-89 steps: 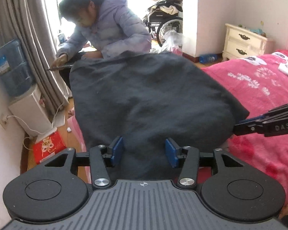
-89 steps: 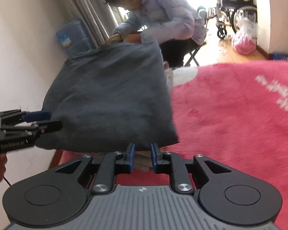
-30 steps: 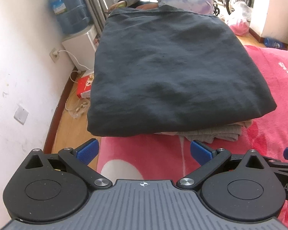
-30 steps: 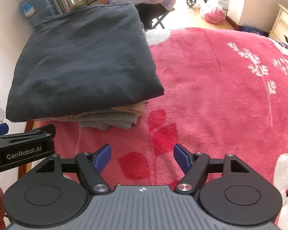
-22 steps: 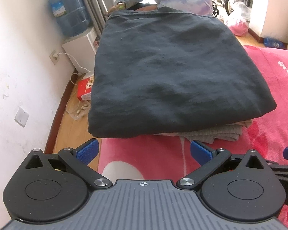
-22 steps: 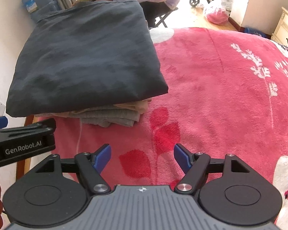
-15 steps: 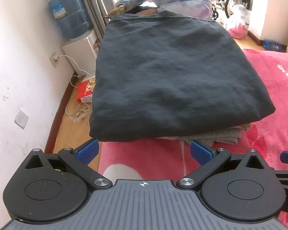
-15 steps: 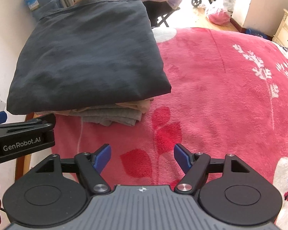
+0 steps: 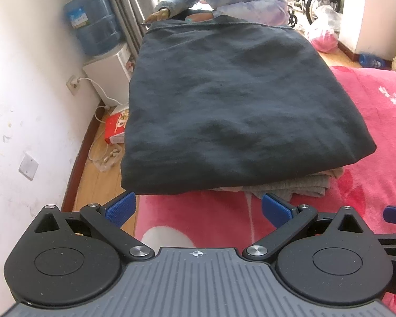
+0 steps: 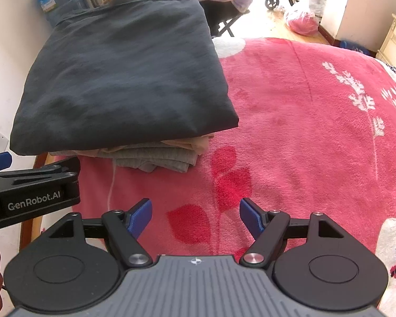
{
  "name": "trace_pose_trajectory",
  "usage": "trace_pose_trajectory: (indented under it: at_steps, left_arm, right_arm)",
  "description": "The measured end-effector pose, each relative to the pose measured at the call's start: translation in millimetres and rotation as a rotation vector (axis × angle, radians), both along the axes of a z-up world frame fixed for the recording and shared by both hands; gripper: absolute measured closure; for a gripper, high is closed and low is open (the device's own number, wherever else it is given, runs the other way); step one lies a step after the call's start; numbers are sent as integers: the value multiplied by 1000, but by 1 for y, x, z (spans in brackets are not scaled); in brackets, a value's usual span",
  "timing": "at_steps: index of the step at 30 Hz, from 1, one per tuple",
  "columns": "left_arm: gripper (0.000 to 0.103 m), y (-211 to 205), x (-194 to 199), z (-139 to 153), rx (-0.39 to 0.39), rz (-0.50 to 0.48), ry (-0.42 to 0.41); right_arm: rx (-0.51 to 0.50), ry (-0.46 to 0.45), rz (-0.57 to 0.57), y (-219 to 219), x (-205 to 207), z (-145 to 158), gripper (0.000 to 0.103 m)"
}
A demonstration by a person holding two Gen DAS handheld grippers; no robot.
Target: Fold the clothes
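A dark charcoal garment (image 9: 235, 111) lies folded into a broad, flat rectangle, faintly creased, its near edge rounded; it tops a small stack at the bed's corner; beneath it a beige piece (image 10: 195, 142) and a folded grey knit (image 10: 155, 158) poke out at the near right corner.

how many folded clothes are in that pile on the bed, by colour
black: 1, the top garment
beige: 1, edge showing just below it
grey: 1, at the bottom
total: 3 visible; any others would be hidden under the black one
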State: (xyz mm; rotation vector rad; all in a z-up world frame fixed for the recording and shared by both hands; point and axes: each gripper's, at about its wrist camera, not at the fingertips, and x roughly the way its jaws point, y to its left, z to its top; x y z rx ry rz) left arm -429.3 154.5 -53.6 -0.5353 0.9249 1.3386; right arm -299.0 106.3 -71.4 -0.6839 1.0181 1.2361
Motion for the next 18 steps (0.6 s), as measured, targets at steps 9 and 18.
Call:
trace_pose_trajectory:
  at_steps: [9,18]
  left_arm:
    - [1,7,-10,5,25,-18,-23]
    - [0,42,-58,38,150,-25,-89]
  right_arm:
    - [64,3,-56,-1,13,9,27]
    - [421,-1,-11,-10,36,49,28]
